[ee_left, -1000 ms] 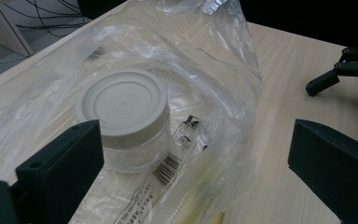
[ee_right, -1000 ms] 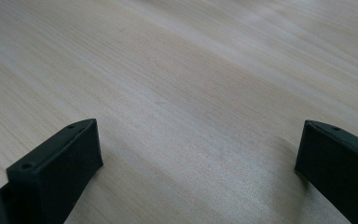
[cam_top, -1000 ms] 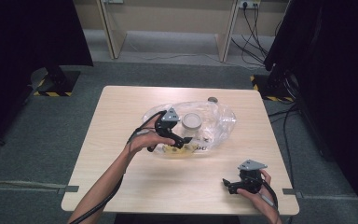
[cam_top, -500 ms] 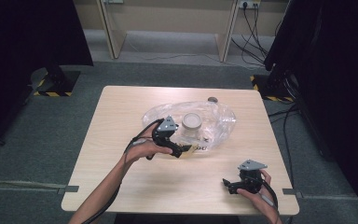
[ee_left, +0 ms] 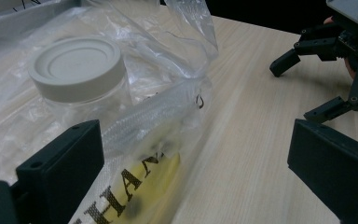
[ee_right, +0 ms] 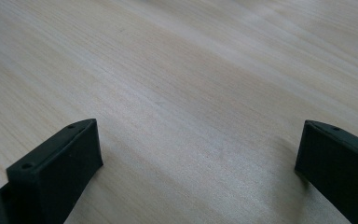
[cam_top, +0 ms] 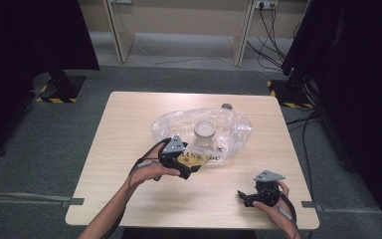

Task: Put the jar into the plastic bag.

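A clear plastic bag (cam_top: pixel 229 127) with black lettering lies mid-table, and a clear jar with a white lid (cam_top: pixel 204 130) stands inside it. My left gripper (cam_top: pixel 190 171) is open at the bag's near edge. In the left gripper view the printed bag edge (ee_left: pixel 135 177) lies between the wide-apart jaws of that gripper (ee_left: pixel 196 179), with the jar (ee_left: pixel 77 70) just beyond. My right gripper (cam_top: pixel 244 197) rests open near the table's front right. In the right gripper view, bare wood lies between the jaws of this gripper (ee_right: pixel 196 172).
A small dark round object (cam_top: pixel 227 106) lies on the light wood table (cam_top: pixel 129 124) behind the bag. The other gripper (ee_left: pixel 340 56) shows at the top right of the left gripper view. Cables and dark stands ring the table on the grey floor.
My left gripper has drawn back from over the bag toward the person, down to the bag's near edge. The right gripper has stayed put.
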Motion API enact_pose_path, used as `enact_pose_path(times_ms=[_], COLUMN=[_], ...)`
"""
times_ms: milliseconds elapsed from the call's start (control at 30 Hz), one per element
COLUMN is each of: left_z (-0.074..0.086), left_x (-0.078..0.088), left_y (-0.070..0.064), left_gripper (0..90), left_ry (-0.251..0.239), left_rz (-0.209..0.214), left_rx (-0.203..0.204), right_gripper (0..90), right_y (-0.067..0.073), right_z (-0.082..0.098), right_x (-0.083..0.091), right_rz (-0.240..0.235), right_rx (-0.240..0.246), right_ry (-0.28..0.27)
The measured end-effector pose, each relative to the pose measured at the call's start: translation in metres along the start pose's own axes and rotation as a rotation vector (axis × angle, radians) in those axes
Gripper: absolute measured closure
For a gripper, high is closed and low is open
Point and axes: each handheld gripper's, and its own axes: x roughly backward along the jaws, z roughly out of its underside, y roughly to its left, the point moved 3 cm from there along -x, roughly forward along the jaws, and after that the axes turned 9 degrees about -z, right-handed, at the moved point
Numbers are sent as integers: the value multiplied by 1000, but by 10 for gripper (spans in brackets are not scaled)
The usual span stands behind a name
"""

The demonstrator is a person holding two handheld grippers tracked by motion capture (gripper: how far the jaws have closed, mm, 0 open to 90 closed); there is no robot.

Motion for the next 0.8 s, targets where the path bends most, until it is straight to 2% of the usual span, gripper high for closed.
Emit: enact_pose_path(times_ms=[333,800], left_z=[16,42], left_x=[6,11], left_y=[-4,-8], left_gripper=[32,34], left_ry=[-17,-3], left_rz=[2,4], left_rx=[25,48], right_gripper=[2,2], right_y=[0,0], right_z=[0,0], right_x=[0,0], right_rz=[0,0], right_rx=[1,0], right_ry=[0,0])
